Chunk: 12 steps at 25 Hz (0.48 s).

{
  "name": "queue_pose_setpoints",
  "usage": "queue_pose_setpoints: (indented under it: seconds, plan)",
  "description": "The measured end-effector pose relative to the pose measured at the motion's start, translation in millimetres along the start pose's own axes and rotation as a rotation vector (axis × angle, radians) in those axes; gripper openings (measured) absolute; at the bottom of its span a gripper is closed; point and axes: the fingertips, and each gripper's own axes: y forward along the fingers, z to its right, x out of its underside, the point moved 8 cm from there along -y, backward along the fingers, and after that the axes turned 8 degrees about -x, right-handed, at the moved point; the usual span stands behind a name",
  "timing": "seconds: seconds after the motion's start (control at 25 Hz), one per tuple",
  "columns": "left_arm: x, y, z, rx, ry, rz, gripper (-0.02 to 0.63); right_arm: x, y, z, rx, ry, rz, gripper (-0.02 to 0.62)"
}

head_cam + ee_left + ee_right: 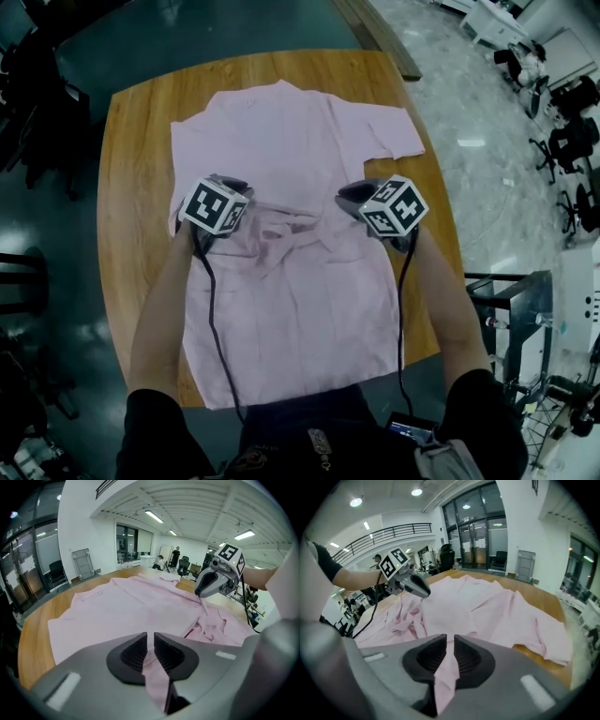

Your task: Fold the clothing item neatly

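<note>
A pale pink shirt (291,141) lies spread on the wooden table (131,169), its hem toward me and one short sleeve out to the upper right. Fabric is bunched into wrinkles across the middle, between the two grippers. My left gripper (240,190) is at the shirt's left side, shut on a pinched fold of pink cloth (154,677) that runs up between the left gripper's (150,651) jaws. My right gripper (347,199) is at the shirt's right side, shut on another fold (443,677) held between the right gripper's (450,653) jaws. Each gripper view shows the opposite gripper across the rumpled cloth.
The table's left strip of bare wood (117,281) flanks the shirt. Black cables (214,319) trail from the grippers back toward me. Office chairs (572,141) and a metal frame (511,300) stand on the floor to the right. People stand far off (174,555).
</note>
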Motion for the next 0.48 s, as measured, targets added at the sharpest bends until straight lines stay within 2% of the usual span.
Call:
queue_pose_setpoints:
  seconds: [0.16,0.28,0.48]
  plan:
    - [1,21,13,0.031,0.006,-0.052,0.054,13,-25,26,0.117,0.067,0.046,0.051]
    - [0,30,21,0.003,0.008,-0.079,0.054,25,-44,53,0.209,0.113,0.083,0.051]
    - [-31,22,30,-0.087,-0.034,0.004,0.029,39,-68,112,0.354,0.188,0.112,0.063]
